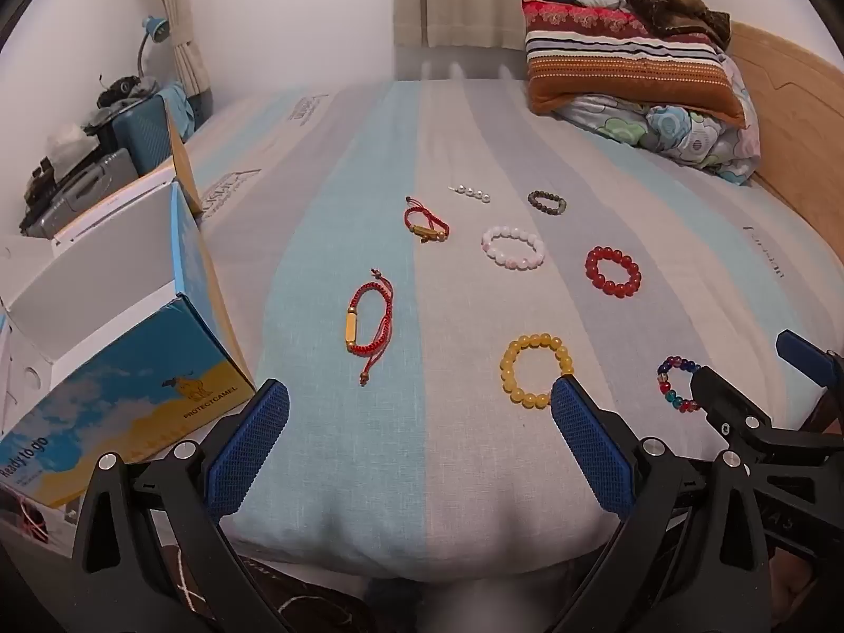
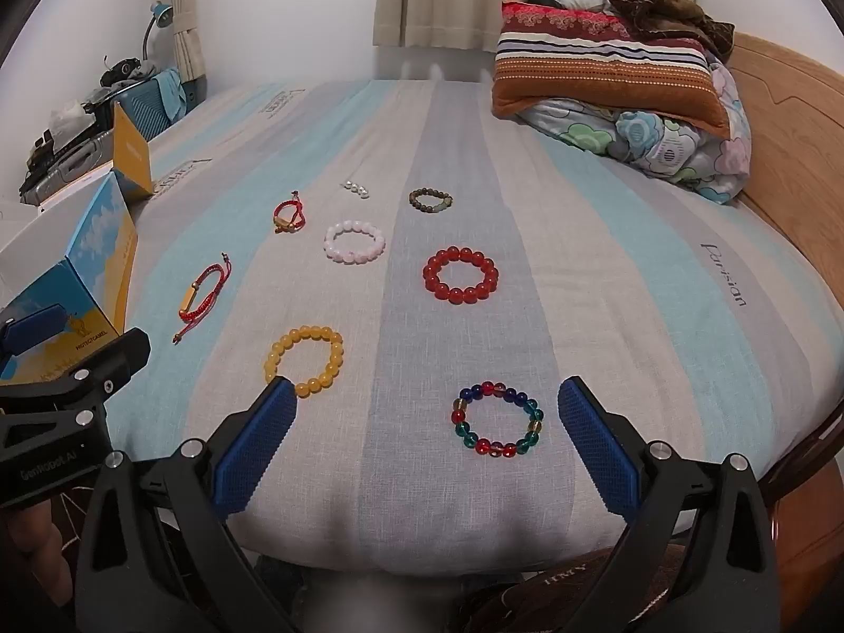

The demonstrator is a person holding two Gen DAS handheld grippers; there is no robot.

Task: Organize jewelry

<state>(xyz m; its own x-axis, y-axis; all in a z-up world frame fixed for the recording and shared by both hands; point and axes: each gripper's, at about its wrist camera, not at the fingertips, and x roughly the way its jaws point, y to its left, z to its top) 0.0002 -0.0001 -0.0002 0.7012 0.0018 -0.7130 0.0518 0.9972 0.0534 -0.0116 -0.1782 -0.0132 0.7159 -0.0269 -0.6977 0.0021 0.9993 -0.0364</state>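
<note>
Both the left gripper and right gripper are black angular frames with silver round screws and blue cross-hatched pads on the jaws, one body stamped "GenRobot.AI" in white.

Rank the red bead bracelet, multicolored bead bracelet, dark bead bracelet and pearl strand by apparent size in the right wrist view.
1. Multicolored bead bracelet, though it lies nearest the camera
2. Red bead bracelet, nearly as large
3. Dark bead bracelet
4. Pearl strand

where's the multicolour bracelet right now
The multicolour bracelet lies flat on the bed, between the open right gripper's fingers in the right wrist view, nearer than the red bead bracelet.
</note>
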